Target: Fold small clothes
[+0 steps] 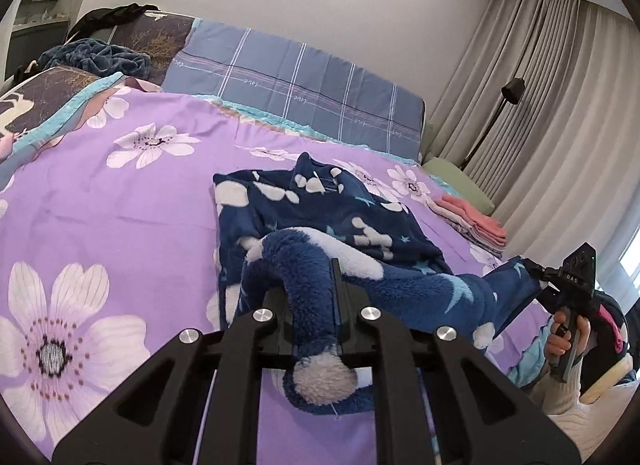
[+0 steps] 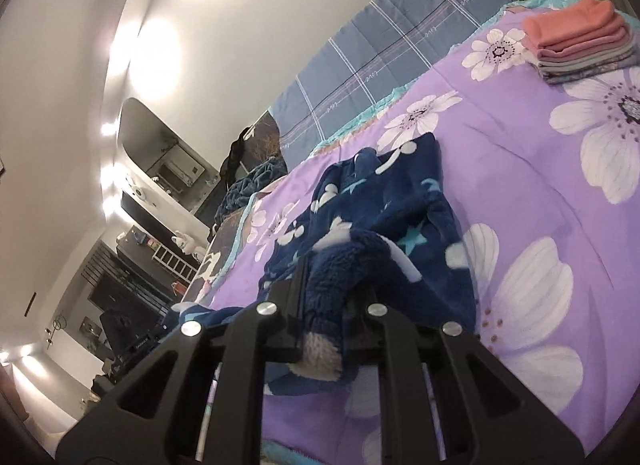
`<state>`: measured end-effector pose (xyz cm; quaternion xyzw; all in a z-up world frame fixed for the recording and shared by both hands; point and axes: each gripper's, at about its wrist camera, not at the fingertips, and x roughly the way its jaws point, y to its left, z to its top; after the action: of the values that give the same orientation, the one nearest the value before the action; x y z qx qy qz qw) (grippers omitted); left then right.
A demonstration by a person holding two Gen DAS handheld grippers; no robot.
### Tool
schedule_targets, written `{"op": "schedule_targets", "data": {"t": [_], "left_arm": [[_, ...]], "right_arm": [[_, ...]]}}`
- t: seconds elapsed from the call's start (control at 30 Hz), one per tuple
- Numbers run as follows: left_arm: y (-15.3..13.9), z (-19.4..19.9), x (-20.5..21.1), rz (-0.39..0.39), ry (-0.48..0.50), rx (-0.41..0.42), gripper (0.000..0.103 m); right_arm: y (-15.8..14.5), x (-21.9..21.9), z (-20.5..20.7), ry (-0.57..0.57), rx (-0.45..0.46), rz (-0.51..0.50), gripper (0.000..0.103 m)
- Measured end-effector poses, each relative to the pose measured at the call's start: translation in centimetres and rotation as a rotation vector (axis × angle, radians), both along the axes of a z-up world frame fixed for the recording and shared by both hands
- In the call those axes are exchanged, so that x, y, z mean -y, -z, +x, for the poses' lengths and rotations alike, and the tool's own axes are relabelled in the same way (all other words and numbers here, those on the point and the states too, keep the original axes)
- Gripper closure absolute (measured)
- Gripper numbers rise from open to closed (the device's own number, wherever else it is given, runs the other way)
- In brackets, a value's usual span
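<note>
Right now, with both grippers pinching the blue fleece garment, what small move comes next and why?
Probably carry the near edge forward over the rest. The left gripper and right gripper are each shut on the fleece garment, its near edge is lifted off the purple bedspread, and the far half lies flat, ready for a fold.

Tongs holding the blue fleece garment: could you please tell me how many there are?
2. The left tongs are shut on the blue fleece garment at its near edge; the right tongs are shut on the same edge further right.
</note>
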<state>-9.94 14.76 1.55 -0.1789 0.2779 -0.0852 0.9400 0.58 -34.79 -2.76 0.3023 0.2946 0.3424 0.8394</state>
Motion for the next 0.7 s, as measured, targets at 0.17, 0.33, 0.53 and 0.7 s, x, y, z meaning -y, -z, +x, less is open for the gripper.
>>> {"op": "schedule_targets", "data": {"t": [0.17, 0.33, 0.53, 0.7], "left_arm": [[-1.4, 4.7, -0.7, 0.008, 0.005, -0.005, 0.091], [-3.3, 12.3, -2.1, 0.006, -0.009, 0.017, 0.091], [-1.0, 22.3, -3.4, 0.039, -0.055, -0.076, 0.090], [7.7, 29.1, -3.3, 0.154, -0.084, -0.277, 0.087]], "right_arm": [[-1.3, -1.6, 4.7, 0.007, 0.013, -0.017, 0.090], [-3.3, -3.0, 11.6, 0.057, 0.045, -0.030, 0.090], [-0.9, -6.2, 20.9, 0.089, -0.026, -0.113, 0.090], [6.8, -9.1, 27.3, 0.112, -0.205, -0.270, 0.089]]}}
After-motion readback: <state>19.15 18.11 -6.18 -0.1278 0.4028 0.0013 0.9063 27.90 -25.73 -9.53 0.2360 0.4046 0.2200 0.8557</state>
